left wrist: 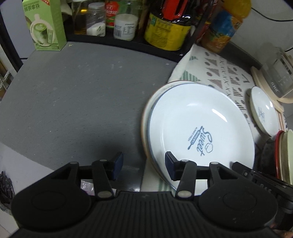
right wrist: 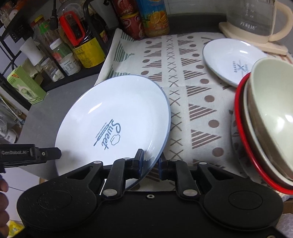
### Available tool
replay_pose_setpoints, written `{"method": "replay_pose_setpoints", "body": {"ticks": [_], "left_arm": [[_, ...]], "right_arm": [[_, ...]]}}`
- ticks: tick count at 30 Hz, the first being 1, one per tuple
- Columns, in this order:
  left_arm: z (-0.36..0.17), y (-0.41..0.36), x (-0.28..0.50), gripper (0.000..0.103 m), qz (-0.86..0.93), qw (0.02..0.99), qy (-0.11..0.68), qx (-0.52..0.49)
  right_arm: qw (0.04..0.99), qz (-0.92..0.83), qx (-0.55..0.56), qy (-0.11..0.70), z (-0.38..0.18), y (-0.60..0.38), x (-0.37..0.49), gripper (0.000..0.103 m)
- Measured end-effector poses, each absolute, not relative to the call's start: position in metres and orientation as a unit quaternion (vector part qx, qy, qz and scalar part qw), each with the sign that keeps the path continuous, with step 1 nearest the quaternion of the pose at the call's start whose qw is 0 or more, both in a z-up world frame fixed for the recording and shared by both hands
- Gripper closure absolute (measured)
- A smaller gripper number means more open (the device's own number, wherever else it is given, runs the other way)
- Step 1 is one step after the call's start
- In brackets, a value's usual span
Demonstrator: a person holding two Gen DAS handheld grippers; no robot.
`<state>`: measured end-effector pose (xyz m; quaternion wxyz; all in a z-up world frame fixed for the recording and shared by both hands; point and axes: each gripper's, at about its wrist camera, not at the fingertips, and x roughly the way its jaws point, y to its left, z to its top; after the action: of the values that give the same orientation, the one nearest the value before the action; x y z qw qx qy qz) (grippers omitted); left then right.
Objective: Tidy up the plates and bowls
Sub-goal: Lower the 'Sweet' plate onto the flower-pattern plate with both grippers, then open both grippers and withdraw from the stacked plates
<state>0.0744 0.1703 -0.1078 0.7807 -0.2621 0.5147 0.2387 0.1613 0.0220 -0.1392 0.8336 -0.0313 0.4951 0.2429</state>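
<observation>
A large white plate with blue "Sweet" lettering (left wrist: 199, 128) (right wrist: 113, 126) is held tilted over another plate with a brown rim (left wrist: 146, 113). My right gripper (right wrist: 150, 164) is shut on the white plate's near rim. My left gripper (left wrist: 143, 165) is open and empty, its jaws wide apart at the plate's left edge; its right pad (left wrist: 169, 164) overlaps the rim. A small white plate (left wrist: 263, 111) (right wrist: 232, 60) lies on the patterned cloth. A stack of bowls (right wrist: 269, 117), one red-rimmed, stands at the right.
A patterned cloth (right wrist: 192, 87) covers the right side of the grey counter (left wrist: 73, 95). A black rack with jars and bottles (left wrist: 124, 25) and a green carton (left wrist: 45, 25) line the back. A glass kettle (right wrist: 256, 16) stands at the far right.
</observation>
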Motion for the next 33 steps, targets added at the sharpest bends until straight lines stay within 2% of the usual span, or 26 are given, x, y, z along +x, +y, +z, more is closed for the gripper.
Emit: {"method": "replay_pose_setpoints", "body": {"ticks": [6,9,12,14,16,18,20,25,33], "left_arm": [[-0.110,0.177,0.076,0.055,0.250,0.779,0.513,-0.260],[-0.108,0.177,0.077,0.055,0.251,0.781,0.510,-0.258],[-0.103,0.174,0.079,0.055,0.252,0.785,0.504,-0.256],[-0.098,0.172,0.081,0.052,0.251,0.789,0.498,-0.257],[-0.093,0.169,0.082,0.040,0.253,0.794,0.491,-0.254],[-0.087,0.164,0.084,0.026,0.259,0.800,0.482,-0.246],[-0.081,0.160,0.084,0.022,0.261,0.805,0.474,-0.243],[-0.068,0.145,0.085,0.020,0.255,0.816,0.457,-0.244],[-0.054,0.109,0.085,0.020,0.244,0.830,0.443,-0.233]], "right_arm": [[0.841,0.263,-0.025,0.471,-0.123,0.017,0.159,0.082],[0.844,0.271,-0.019,0.463,-0.118,0.012,0.157,0.075],[0.849,0.277,-0.010,0.451,-0.110,0.004,0.154,0.064],[0.854,0.280,-0.001,0.439,-0.101,-0.001,0.153,0.052],[0.859,0.287,0.006,0.424,-0.090,-0.006,0.152,0.047],[0.865,0.292,0.011,0.408,-0.079,-0.013,0.150,0.038],[0.871,0.293,0.014,0.395,-0.069,-0.020,0.149,0.021],[0.887,0.290,0.018,0.359,-0.050,-0.040,0.142,0.004],[0.904,0.252,0.026,0.344,-0.044,-0.081,0.129,0.001]]}}
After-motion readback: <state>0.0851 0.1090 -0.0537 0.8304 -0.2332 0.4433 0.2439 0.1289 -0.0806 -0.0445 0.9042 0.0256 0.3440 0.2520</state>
